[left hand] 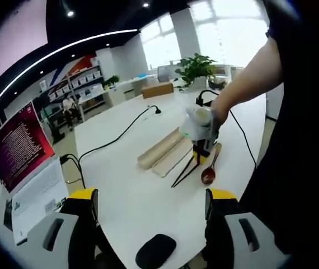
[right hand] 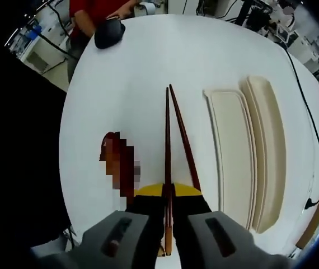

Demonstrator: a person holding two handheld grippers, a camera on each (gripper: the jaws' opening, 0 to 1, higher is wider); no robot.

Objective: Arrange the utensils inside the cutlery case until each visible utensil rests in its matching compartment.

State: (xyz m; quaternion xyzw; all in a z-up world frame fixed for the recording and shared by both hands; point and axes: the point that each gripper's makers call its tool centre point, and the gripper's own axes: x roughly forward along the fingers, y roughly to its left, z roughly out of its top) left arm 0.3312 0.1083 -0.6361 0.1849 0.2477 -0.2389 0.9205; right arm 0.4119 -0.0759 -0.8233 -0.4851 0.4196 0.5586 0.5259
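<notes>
Clearly pinching chopsticks (right hand: 170, 162) in right gripper (right hand: 168, 197), jaws pressed on both sticks, tips fanning toward 12 o'clock over white table (right hand: 109, 84). Cutlery case (right hand: 249, 151) lying at 3 o'clock, just beside. Left gripper (left hand: 151, 200) spread wide, holding nothing; spoon (left hand: 209, 171) at 1 o'clock, beside case.

I see a laptop (left hand: 22, 162) open on the left edge of my white worktop (left hand: 126, 190); a black mouse (left hand: 155, 250) sits near me; a black cable (left hand: 120, 134) runs across the top; a green plant (left hand: 196, 67) and a brown box (left hand: 157, 89) stand at the far end; shelves (left hand: 78, 84) line the wall.
</notes>
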